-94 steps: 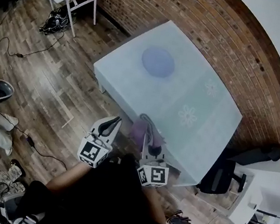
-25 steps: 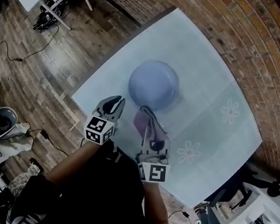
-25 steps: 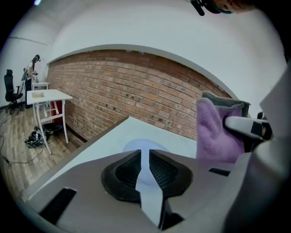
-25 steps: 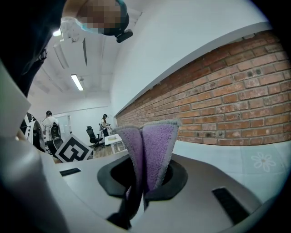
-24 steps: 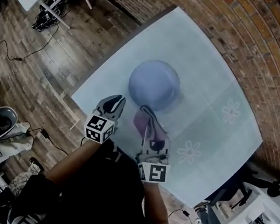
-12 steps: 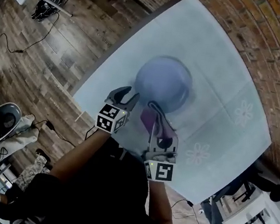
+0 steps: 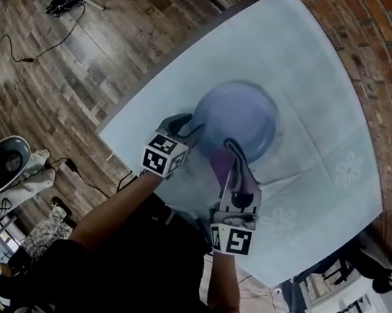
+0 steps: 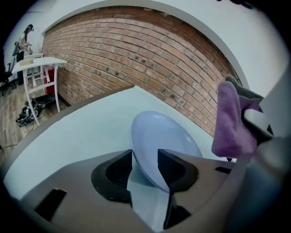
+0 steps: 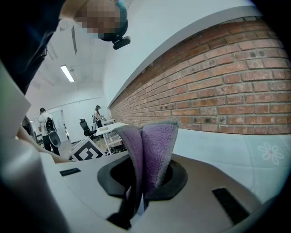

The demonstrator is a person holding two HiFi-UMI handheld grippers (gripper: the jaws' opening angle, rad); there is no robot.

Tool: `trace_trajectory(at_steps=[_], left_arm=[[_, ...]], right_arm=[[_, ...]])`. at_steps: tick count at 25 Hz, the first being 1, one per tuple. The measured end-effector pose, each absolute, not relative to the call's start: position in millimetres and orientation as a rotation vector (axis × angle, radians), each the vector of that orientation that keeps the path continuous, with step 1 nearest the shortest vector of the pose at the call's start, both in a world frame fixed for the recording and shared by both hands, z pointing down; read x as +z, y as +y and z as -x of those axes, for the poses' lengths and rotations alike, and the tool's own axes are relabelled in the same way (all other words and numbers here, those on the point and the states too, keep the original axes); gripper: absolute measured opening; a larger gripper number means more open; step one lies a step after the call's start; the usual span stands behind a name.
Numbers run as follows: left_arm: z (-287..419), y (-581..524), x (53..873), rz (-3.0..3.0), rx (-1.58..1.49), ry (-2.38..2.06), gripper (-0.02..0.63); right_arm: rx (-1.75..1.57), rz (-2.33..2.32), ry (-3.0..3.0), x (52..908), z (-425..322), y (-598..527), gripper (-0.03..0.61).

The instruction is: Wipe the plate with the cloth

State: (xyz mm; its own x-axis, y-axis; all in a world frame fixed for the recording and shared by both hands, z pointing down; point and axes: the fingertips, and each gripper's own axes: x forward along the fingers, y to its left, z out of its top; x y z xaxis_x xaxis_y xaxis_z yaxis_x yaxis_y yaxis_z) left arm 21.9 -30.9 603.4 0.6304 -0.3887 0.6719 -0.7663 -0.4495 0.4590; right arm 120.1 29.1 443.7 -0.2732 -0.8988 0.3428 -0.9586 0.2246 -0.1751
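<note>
While both forearms reach out from the bottom of the head view across the near edge of the table (image 7: 319,76), the left gripper (image 7: 186,123) tilts forward and down toward the near-left rim of the plate (image 7: 245,116), with its marker cube facing the person. Its jaws have just been opening and now stand wide apart. In the left gripper view the plate's near rim sits in the gap between them, and the pads are not clamped on it.

The right gripper (image 7: 231,147) lies just beside it, on the right, and is angled less steeply. Its tips are over the plate's near edge. Its jaws are pinched together on the cloth (image 9: 148,145), a folded purple piece that stands up out of the grip.

The pale lilac-blue plate rests flat on the light blue tabletop. A brick wall (image 8: 136,59) runs behind the table.
</note>
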Motion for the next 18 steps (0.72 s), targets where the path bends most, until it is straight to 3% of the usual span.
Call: trace_trajectory(at_steps=[18], left_arm=[[-21, -34, 629, -2.016, 0.686, -0.859, 0.110]], right_arm=[[0.511, -1.627, -2.346, 484, -97, -6, 0.066]])
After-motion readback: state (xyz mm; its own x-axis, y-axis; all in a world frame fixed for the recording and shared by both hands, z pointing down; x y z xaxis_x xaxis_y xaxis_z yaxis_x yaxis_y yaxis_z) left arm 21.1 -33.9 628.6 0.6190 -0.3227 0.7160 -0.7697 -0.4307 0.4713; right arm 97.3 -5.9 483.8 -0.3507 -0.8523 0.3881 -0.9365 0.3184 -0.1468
